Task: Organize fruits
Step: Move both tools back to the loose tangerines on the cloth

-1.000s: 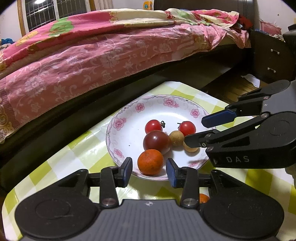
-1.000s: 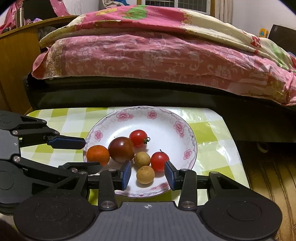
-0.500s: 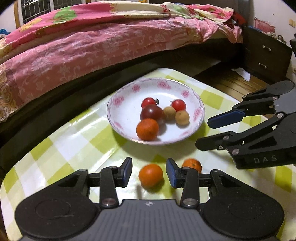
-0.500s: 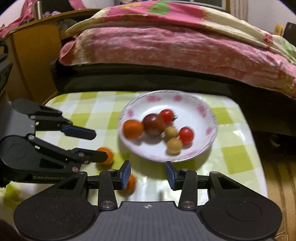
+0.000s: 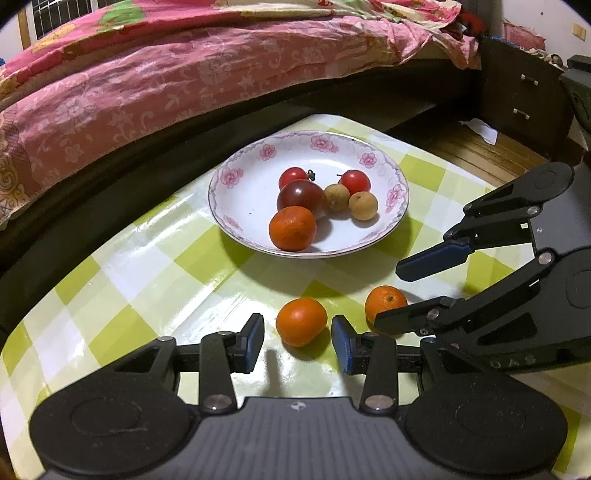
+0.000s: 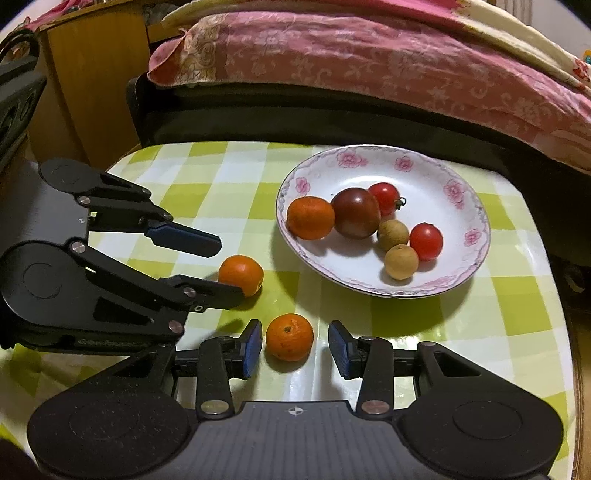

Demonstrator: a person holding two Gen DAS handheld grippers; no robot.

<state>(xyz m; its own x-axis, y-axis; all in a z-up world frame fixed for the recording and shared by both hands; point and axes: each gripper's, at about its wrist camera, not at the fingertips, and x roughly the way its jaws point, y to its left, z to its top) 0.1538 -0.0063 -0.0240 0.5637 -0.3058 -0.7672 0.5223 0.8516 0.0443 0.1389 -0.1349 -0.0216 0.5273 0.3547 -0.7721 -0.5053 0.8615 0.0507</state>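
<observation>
Judging progress as partial: six fruits lie in the plate [image 5: 236,218], while two oranges remain on the worktop [image 5: 147,258], each between the spread jaws of the left gripper [image 5: 297,341] and the right gripper [image 6: 296,349], ungrasped.

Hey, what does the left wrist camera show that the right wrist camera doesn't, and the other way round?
Only the left wrist view shows a dark drawer cabinet and a window. Only the right wrist view shows a wooden cabinet beside the bed. Both show the floral plate with six fruits, two oranges on the checked tablecloth, the pink bedding, and both grippers open: the left gripper around one orange, the right gripper around the other orange.
</observation>
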